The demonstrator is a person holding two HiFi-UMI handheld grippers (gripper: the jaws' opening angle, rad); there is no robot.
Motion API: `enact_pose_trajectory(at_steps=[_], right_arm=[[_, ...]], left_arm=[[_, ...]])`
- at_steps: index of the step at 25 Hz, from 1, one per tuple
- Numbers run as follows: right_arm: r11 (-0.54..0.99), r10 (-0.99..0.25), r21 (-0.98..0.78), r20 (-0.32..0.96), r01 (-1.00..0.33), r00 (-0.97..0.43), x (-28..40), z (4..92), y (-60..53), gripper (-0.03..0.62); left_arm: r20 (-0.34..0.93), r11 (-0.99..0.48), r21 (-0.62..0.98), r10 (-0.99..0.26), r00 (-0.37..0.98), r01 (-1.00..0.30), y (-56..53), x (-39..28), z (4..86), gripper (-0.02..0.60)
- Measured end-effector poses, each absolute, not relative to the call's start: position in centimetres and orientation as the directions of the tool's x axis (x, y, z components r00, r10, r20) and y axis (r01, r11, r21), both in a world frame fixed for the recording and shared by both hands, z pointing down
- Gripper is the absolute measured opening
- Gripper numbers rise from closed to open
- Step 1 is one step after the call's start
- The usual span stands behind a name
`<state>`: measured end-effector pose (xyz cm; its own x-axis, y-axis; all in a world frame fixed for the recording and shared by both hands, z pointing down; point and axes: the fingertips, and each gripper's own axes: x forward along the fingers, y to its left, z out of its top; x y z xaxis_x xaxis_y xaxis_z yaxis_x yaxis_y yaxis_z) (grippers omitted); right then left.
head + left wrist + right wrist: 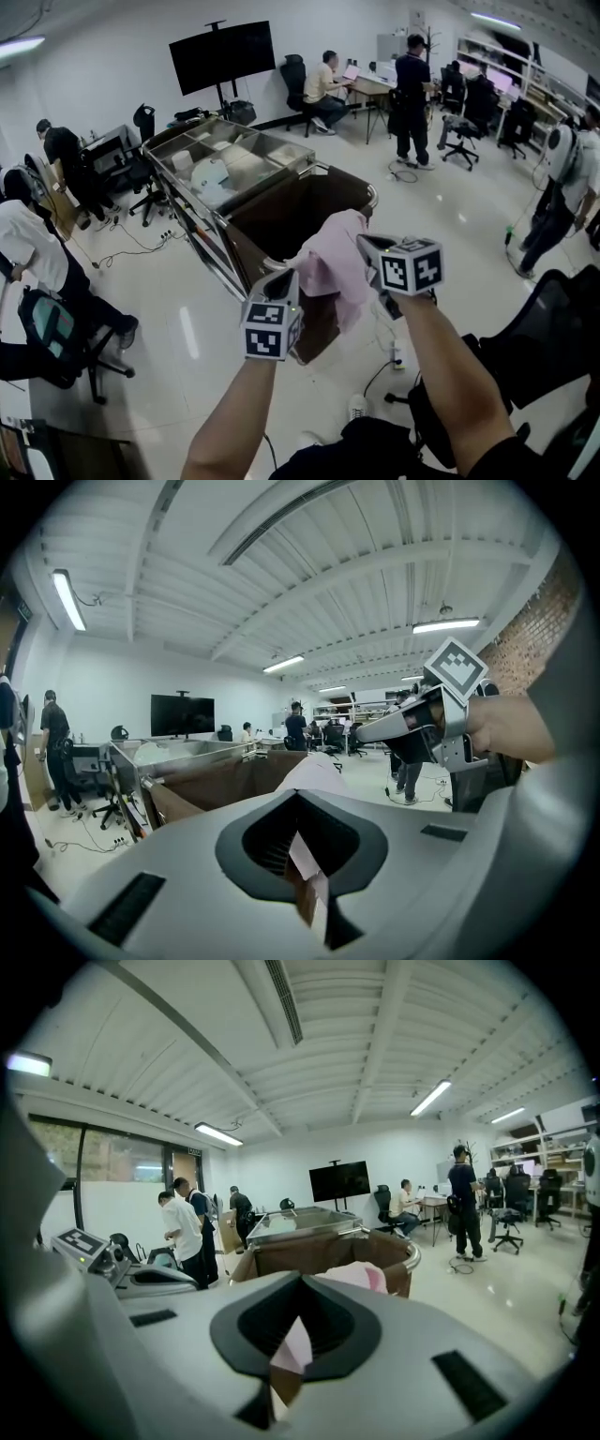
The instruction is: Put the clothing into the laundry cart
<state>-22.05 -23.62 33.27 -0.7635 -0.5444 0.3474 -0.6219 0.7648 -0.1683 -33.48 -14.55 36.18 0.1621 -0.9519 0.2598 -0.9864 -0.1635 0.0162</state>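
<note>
A pink garment (336, 262) hangs between my two grippers, just above the near rim of the brown laundry cart (281, 211). My left gripper (286, 277) is shut on the garment's left edge. In the left gripper view, pink cloth (305, 860) is pinched in the jaws and the cart (216, 785) lies ahead. My right gripper (367, 244) is shut on the garment's right edge. In the right gripper view a fold of the cloth (293, 1349) sits in the jaws, and the rest of the garment (361, 1277) drapes before the cart (319, 1251).
A metal-framed bin (225, 159) with white laundry adjoins the cart's far side. A black office chair (548, 337) stands close at my right, and cables and a power strip (397, 354) lie on the floor below. Several people stand or sit around the room's edges.
</note>
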Motion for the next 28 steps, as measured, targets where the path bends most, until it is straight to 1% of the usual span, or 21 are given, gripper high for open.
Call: enact_pose_trajectory(at_steps=[6, 12, 17, 28], right_arm=[[0.764, -0.532, -0.166, 0.384, -0.623, -0.755, -19.8, 36.5, -21.1, 0.002], [0.783, -0.471, -0.196, 0.431, -0.590, -0.769, -17.7, 41.4, -20.0, 0.002], [0.802, -0.420, -0.219, 0.455, -0.556, -0.785, -15.3, 43.9, -19.0, 0.002], [0.808, -0.343, -0.298, 0.464, -0.508, -0.817, -11.3, 48.0, -17.0, 0.002]], left_arm=[[0.310, -0.155, 0.037, -0.937, 0.159, -0.987, -12.8, -31.8, 39.4, 0.000], [0.356, -0.111, 0.037, -0.927, 0.117, -0.993, -12.5, -30.3, 42.3, 0.000], [0.399, -0.081, 0.047, -0.912, 0.093, -0.996, -12.1, -27.7, 44.6, 0.000], [0.476, -0.082, 0.045, -0.874, 0.094, -0.996, -10.9, -22.7, 48.8, 0.000]])
